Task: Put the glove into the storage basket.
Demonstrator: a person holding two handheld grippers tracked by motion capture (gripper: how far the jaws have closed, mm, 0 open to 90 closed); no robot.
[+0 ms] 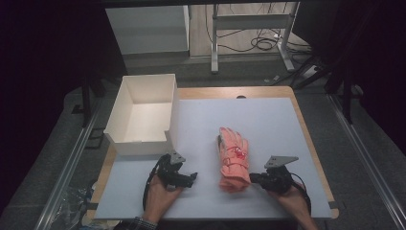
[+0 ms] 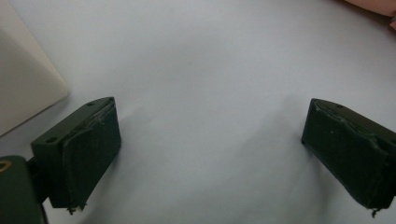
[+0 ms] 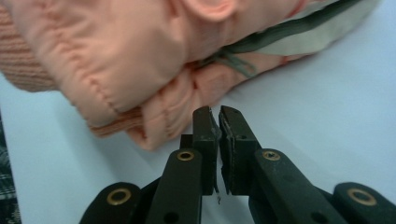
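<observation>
Nearest the person, the right gripper (image 1: 254,178) sits low on the white mat (image 1: 268,124), jaws pressed together on nothing, tips just beside the cuff end of the pink glove (image 1: 233,158). In the right gripper view the glove (image 3: 140,60) is close in front of the jaws, apart from them. On the glove's other side, the left gripper (image 1: 193,178) rests with its jaws spread wide over bare mat, well apart from the glove. The glove lies lengthwise, fingers pointing away from the person. It looks padded, soft and light, likely to sag and fold when lifted; the ribbed knit cuff (image 3: 21,65) or a pinch of quilted fabric seems the best hold. Beyond the left gripper, left of the glove, stands an open white box (image 1: 119,143).
</observation>
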